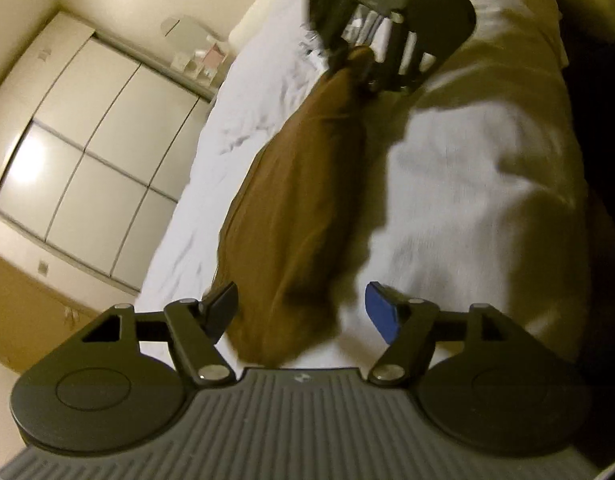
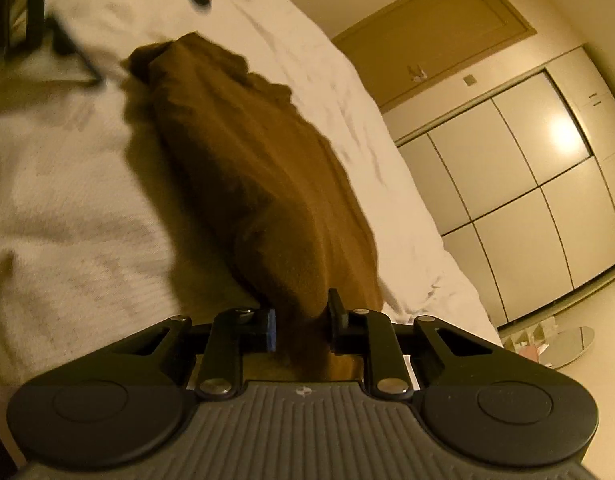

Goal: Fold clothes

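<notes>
The right tongs [image 2: 301,320] clamp one end of the brown garment [image 1: 295,200] on the white bed [image 1: 467,184]; the left tongs [image 1: 301,312] stand apart above its other end.

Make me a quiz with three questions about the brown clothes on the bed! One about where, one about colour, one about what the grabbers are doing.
1. Where does the brown garment lie?
A. on the white bed
B. on the floor
C. inside the wardrobe

2. What colour is the pad on one finger of the left gripper?
A. red
B. blue
C. green

3. What is the right gripper doing?
A. wide open above bare sheet
C. lying flat on the floor
B. closed on an end of the garment

Answers:
1 A, the garment stretches along the white bedding.
2 B, the left wrist view shows a blue pad on one finger.
3 B, brown cloth sits pinched between its fingers, while the left gripper stands open with cloth between its fingers.
</notes>
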A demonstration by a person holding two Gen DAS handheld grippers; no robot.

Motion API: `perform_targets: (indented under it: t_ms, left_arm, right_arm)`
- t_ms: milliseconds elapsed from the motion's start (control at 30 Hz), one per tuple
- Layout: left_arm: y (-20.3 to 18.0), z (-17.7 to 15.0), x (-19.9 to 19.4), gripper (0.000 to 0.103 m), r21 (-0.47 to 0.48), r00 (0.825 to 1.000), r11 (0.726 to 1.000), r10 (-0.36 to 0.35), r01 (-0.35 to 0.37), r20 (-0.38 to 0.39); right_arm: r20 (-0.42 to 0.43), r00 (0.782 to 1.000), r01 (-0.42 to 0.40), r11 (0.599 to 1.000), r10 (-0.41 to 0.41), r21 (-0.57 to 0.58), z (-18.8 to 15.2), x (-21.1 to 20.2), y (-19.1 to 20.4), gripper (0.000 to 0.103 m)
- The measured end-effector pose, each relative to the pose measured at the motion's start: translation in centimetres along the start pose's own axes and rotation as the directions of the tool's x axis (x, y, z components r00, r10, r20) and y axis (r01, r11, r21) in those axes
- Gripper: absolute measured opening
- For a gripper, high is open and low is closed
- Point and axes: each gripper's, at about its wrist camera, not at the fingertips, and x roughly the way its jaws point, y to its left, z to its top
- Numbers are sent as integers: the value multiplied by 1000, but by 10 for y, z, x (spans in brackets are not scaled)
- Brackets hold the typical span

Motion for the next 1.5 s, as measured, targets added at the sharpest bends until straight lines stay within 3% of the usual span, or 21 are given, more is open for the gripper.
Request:
perform_targets:
  t_ms: [33, 67, 133, 200, 300, 333, 367, 433, 600, 700, 800, 900, 967, 1000, 1033, 1067, 1100, 1300, 1367, 1433, 1500]
  left_arm:
    - [-1, 2, 9, 63, 4, 1000, 1000, 13, -13, -16]
    - [0, 0, 20, 43, 12, 999, 1000, 30, -29, -45]
    - [4, -7, 34, 21, 16, 994, 999, 41, -40, -103]
    - [11, -20, 37, 12, 2, 988, 999, 52, -52, -145]
    - [19, -34, 29, 13, -17, 984, 998, 51, -55, -172]
    - [19, -34, 23, 24, -17, 986, 998, 50, -54, -160]
    - [18, -33, 16, 45, -11, 988, 999, 50, -52, -143]
    - [16, -25, 4, 57, -8, 995, 999, 36, -37, -97]
    - [1, 13, -7, 66, -8, 999, 1000, -2, 2, 40]
    - [-13, 40, 17, 66, 42, 997, 999, -14, 11, 74]
    - [-23, 57, 50, 66, 78, 999, 997, 9, -13, 54]
    - [-21, 59, 73, 64, 77, 998, 995, 58, -58, 1]
    - [-15, 55, 83, 54, 60, 996, 995, 76, -74, -36]
    - [-12, 52, 86, 49, 55, 997, 996, 69, -66, -47]
    - [-10, 49, 88, 39, 49, 996, 997, 61, -58, -58]
    - [-8, 46, 91, 32, 48, 996, 997, 56, -52, -67]
    - [-8, 43, 93, 31, 53, 996, 997, 53, -49, -72]
    - [-1, 41, 105, 31, 59, 996, 997, 48, -44, -72]
    - [2, 39, 107, 8, 58, 996, 998, 30, -25, -82]
    - [5, 36, 104, 8, 61, 996, 998, 16, -11, -83]
    - [13, 37, 99, 7, 61, 997, 998, 17, -13, -70]
  right_arm:
    - [2, 1000, 5, 1000, -5, 0, 0, -2, -3, 20]
    - [0, 1000, 13, 1000, -13, -2, -4, -9, 4, 20]
    - [-8, 1000, 21, 1000, -21, 1, -10, -13, 6, 18]
    - [-17, 1000, 23, 1000, -23, 6, -14, -12, 4, 18]
    - [-13, 1000, 21, 1000, -22, -8, -15, -10, 13, 19]
    - [-11, 1000, 25, 1000, -25, -10, -14, -9, 13, 20]
    - [-11, 1000, 29, 1000, -29, -9, -14, -8, 13, 20]
    - [-11, 999, 35, 999, -35, -9, -15, -8, 16, 22]
    - [-14, 998, 53, 998, -53, -38, -23, -5, 24, 35]
    - [-13, 999, 35, 999, -35, 23, -21, -6, 14, 24]
    - [8, 999, 35, 996, -36, 78, -19, -12, 1, 22]
    - [11, 999, 35, 998, -36, 60, -19, -14, -1, 21]
    - [11, 999, 40, 999, -40, 27, -21, -13, 5, 21]
    - [12, 999, 49, 999, -49, -2, -21, -11, 11, 27]
    - [13, 998, 64, 997, -64, -42, -22, -9, 18, 48]
    - [21, 997, 82, 994, -81, -77, -22, -7, 25, 59]
    - [29, 996, 85, 991, -83, -99, -21, -4, 29, 64]
    - [19, 996, 84, 987, -83, -140, -8, 19, 31, 51]
    - [9, 997, 74, 988, -73, -139, -6, 23, 29, 35]
    - [2, 998, 67, 991, -67, -117, -5, 20, 23, 21]
    - [9, 997, 73, 994, -72, -84, -2, 10, 14, 18]
